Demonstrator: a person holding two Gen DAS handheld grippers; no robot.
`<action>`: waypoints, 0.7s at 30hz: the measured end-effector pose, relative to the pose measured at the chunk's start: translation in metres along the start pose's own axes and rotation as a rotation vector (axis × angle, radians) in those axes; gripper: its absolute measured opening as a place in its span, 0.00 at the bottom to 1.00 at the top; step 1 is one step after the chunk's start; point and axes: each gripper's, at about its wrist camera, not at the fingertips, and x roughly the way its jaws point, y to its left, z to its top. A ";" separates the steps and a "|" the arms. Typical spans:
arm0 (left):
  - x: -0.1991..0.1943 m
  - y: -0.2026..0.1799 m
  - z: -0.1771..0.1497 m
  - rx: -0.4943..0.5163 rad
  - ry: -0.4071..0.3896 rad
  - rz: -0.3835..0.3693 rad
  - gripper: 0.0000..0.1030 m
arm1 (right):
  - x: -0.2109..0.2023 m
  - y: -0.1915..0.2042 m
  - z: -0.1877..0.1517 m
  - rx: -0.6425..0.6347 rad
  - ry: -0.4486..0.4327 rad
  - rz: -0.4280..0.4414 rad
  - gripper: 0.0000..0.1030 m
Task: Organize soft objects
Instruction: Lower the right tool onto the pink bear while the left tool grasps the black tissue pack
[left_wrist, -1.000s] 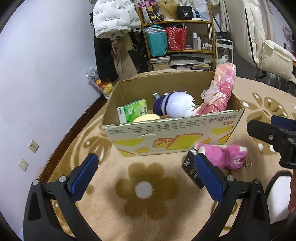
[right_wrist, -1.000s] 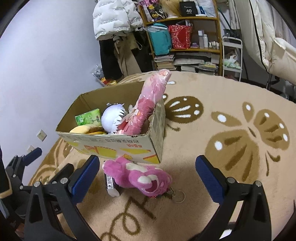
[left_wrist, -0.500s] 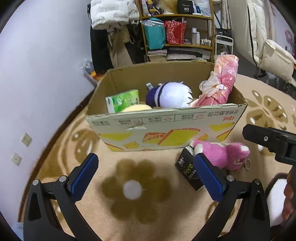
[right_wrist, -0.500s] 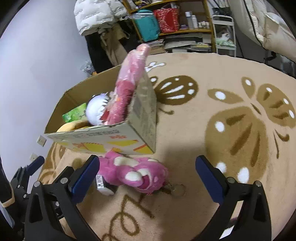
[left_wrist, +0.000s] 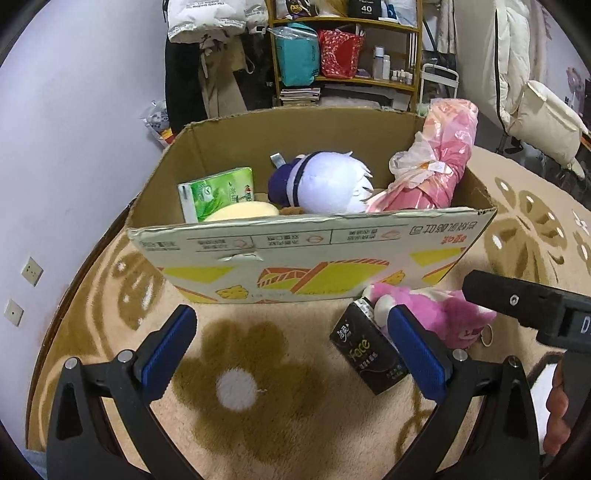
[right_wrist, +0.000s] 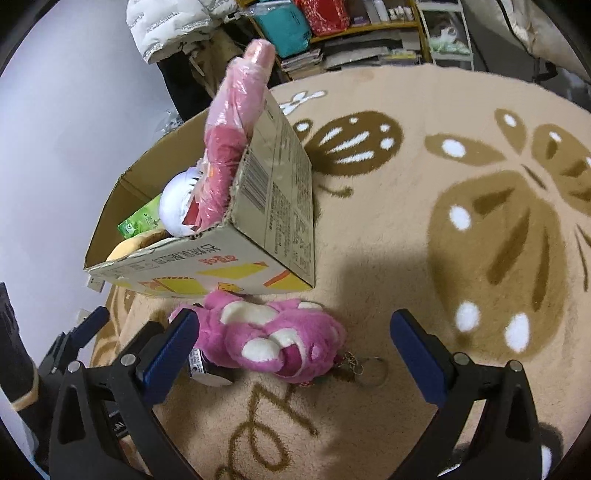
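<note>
Soft objects sit partly packed: the cardboard box (left_wrist: 310, 258) stands on the tan rug (left_wrist: 236, 391) and holds a pink plastic-wrapped roll (left_wrist: 439, 162) leaning over its right rim, a white-and-purple plush (left_wrist: 325, 184), a yellow cushion (left_wrist: 240, 212) and a green tissue pack (left_wrist: 216, 192). Outside, touching the box's front corner, a pink plush bear (right_wrist: 273, 332) lies on the rug with a key ring (right_wrist: 371, 367) at its side. A black tissue pack (left_wrist: 369, 349) lies just beside the bear. The left tongs (left_wrist: 291, 347) hover spread wide over the rug, empty. The right tongs (right_wrist: 295, 354) are also spread, empty, low over the bear, blue pads (right_wrist: 168, 356) either side.
</note>
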 end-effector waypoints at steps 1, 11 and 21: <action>0.001 -0.001 -0.001 0.004 0.007 -0.001 0.99 | 0.002 -0.002 0.000 0.006 0.009 0.003 1.00; 0.012 -0.011 -0.007 0.040 0.053 -0.047 0.99 | 0.020 -0.013 0.000 0.049 0.077 -0.031 1.00; 0.016 -0.024 -0.011 0.084 0.084 -0.093 0.99 | 0.028 -0.020 -0.001 0.077 0.103 -0.009 1.00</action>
